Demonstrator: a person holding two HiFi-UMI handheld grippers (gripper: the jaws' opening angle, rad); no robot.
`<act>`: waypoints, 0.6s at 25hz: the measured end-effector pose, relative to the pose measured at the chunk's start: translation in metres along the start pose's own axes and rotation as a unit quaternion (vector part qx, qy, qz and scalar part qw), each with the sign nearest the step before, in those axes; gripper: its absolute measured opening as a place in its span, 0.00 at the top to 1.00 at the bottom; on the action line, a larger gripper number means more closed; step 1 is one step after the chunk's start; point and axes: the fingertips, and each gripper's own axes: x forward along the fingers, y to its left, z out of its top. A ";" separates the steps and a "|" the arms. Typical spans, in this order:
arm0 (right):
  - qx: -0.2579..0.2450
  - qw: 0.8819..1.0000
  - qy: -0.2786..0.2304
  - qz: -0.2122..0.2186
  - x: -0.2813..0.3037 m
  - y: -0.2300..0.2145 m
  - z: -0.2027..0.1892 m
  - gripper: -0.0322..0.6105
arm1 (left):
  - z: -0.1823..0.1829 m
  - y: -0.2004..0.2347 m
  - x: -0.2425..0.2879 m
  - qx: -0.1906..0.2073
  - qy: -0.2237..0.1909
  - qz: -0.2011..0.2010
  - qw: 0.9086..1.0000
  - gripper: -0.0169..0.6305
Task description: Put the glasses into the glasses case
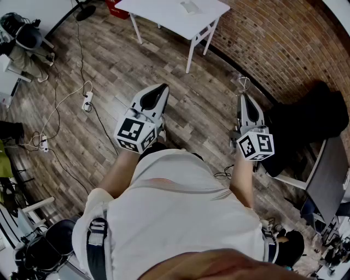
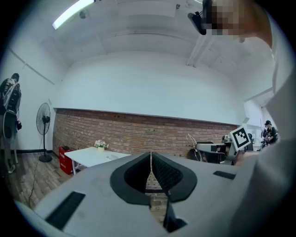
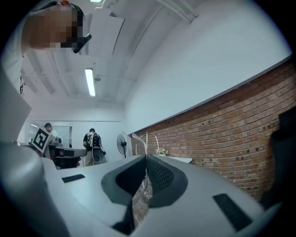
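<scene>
Carrying step, I judge: right gripper (image 1: pixel 244 98) fingers clamp the wire glasses (image 3: pixel 146 139), left gripper (image 1: pixel 160 88) fingers together, empty; next, find the unseen case.

Even bright light — fisheye-warped edges

Table (image 1: pixel 180 13) ahead, brick wall (image 1: pixel 273 44) right (glasses (image 3: pixel 146 141) in right tongs (image 3: pixel 146 157)).
</scene>
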 end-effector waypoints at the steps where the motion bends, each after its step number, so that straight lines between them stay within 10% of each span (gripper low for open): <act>1: -0.001 1.000 0.000 0.000 0.002 0.001 0.000 0.86 | -0.001 0.001 0.001 -0.001 0.002 -0.001 1.000 0.94; 15: 0.001 1.000 0.004 0.001 0.010 -0.002 -0.003 0.86 | -0.001 0.008 0.009 -0.009 0.010 -0.003 1.000 0.94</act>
